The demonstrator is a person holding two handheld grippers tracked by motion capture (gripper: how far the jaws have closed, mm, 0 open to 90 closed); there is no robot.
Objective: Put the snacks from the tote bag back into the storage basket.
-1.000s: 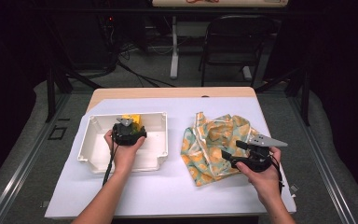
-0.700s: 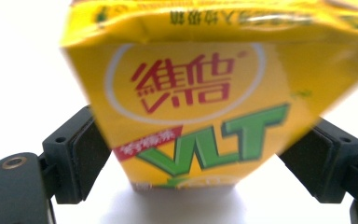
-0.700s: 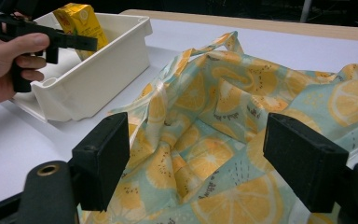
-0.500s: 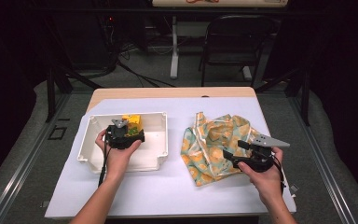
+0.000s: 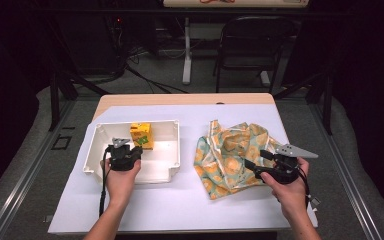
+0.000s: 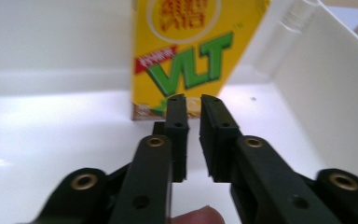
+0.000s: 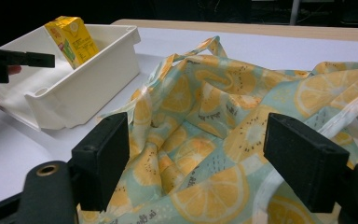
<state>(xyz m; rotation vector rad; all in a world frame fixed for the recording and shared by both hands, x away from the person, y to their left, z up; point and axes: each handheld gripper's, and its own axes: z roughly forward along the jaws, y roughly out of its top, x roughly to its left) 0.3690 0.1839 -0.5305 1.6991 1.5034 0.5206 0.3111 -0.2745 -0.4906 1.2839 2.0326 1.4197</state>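
A yellow juice carton (image 5: 141, 135) (image 6: 186, 60) (image 7: 72, 39) stands leaning at the back of a white tray (image 5: 170, 150) (image 6: 321, 93) (image 7: 88, 88). My left gripper (image 5: 128, 148) (image 6: 189, 100) sits inside the tray just short of the carton. Its jaws have just been closing and now stand shut with nothing between them. An orange-patterned cloth (image 5: 230, 150) (image 7: 223, 107) lies crumpled on the right of the table. My right gripper (image 5: 256, 159) (image 7: 205, 154) rests open at the cloth's near edge, its jaws wide apart over the fabric.
A white sheet (image 5: 180, 205) covers the table, and bare wood (image 5: 180, 99) shows along the far edge. A black cable (image 5: 102, 185) trails from the left gripper. A dark chair (image 5: 257, 45) stands beyond the table.
My left gripper has drawn back from the carton toward the person, leaving the carton standing free in the tray. The right gripper has stayed put on the cloth.
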